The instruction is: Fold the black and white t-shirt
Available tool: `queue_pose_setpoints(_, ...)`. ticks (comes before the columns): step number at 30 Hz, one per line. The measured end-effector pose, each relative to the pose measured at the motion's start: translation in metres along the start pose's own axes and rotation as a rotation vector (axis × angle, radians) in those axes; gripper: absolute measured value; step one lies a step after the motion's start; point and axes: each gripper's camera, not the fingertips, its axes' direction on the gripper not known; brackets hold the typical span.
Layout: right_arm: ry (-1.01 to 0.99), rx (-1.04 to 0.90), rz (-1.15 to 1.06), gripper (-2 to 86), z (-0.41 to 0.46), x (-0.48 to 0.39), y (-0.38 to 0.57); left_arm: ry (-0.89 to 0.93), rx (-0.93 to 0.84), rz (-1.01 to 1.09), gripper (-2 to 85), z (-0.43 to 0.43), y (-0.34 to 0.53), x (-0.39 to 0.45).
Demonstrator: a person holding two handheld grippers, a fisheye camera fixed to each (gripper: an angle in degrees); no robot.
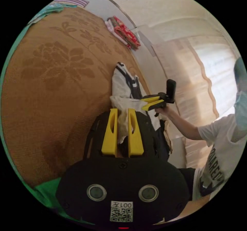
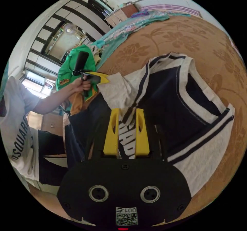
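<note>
A: What takes up the most room?

B: A brown mat (image 2: 180, 38) with a flower pattern; it covers the upper right of the right gripper view and the left half of the left gripper view.

A: And the black and white t-shirt (image 2: 185, 105)?

B: It lies on that mat, centre and right in the right gripper view, with its near edge lifted.

A: The tools?

B: The right gripper (image 2: 126, 118), at lower centre, has both yellow jaws pinching a fold of the shirt. The left gripper (image 1: 123, 118), at the middle of its own view, pinches white fabric of the same shirt.

A: Anything smaller?

B: A green garment (image 2: 68, 64) at the upper left, and folded red cloth (image 1: 126, 33) near the top of the left gripper view.
</note>
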Motion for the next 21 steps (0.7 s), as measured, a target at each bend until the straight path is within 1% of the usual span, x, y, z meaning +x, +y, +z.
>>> queue_pose_setpoints(3,0.008,0.092,-0.066,3.6,-0.022,-0.020,-0.003,0.009,0.079,0.119,-0.3,-0.012,-0.002,0.023)
queue_pose_setpoints(6,0.060,0.139,-0.138,2.3,-0.045,-0.052,0.004,0.026,0.063,0.267,-0.7,-0.018,0.001,0.054)
queue_pose_setpoints(10,0.205,0.122,-0.205,1.6,-0.058,-0.091,0.021,-0.049,-0.059,0.442,-0.8,-0.010,0.012,0.095)
queue_pose_setpoints(12,0.300,0.084,-0.248,1.3,-0.057,-0.115,0.031,-0.099,-0.129,0.515,-0.8,-0.004,0.016,0.110)
queue_pose_setpoints(15,0.382,0.022,-0.300,1.1,-0.046,-0.144,0.040,-0.193,-0.251,0.626,-0.9,0.009,0.024,0.130)
queue_pose_setpoints(17,0.417,-0.010,-0.326,1.0,-0.035,-0.160,0.046,-0.236,-0.354,0.691,-0.9,0.018,0.031,0.138)
queue_pose_setpoints(21,0.420,-0.056,-0.341,1.2,-0.008,-0.183,0.059,-0.263,-0.456,0.753,-0.9,0.027,0.043,0.146)
